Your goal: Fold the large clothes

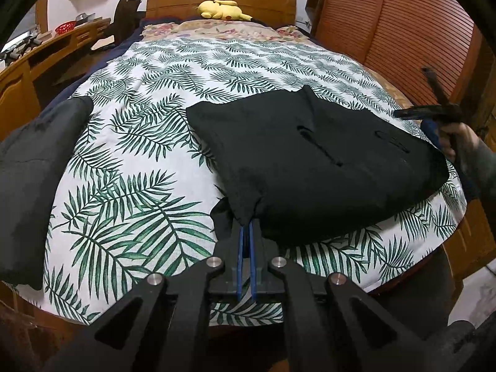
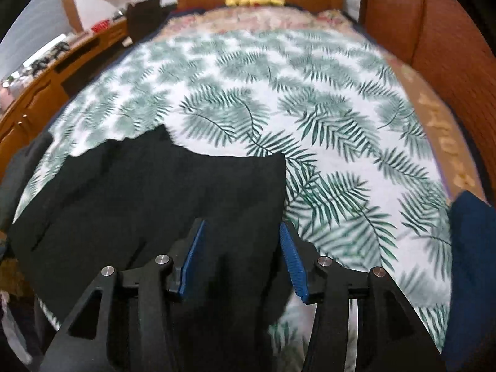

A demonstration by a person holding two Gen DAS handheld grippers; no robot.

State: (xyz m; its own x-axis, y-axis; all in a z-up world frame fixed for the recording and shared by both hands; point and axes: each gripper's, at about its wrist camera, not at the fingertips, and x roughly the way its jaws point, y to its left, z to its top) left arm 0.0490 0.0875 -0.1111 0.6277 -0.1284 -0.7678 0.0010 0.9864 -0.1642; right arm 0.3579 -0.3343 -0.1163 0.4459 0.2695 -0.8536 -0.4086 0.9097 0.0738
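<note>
Black garment (image 1: 310, 161) lies folded on the near right part of the bed (image 1: 155, 142), on a leaf-print sheet. Left claw (image 1: 247, 226) is pinched tight on the garment's near-left corner, blue pads nearly touching w/ cloth between. Right claw (image 2: 241, 241) is spread wide, nothing gripped, w/ the garment's right edge beneath it. A second dark folded piece (image 1: 34, 167) sits at the bed's left edge. Yellow plush (image 1: 221, 10) by the headboard.
</note>
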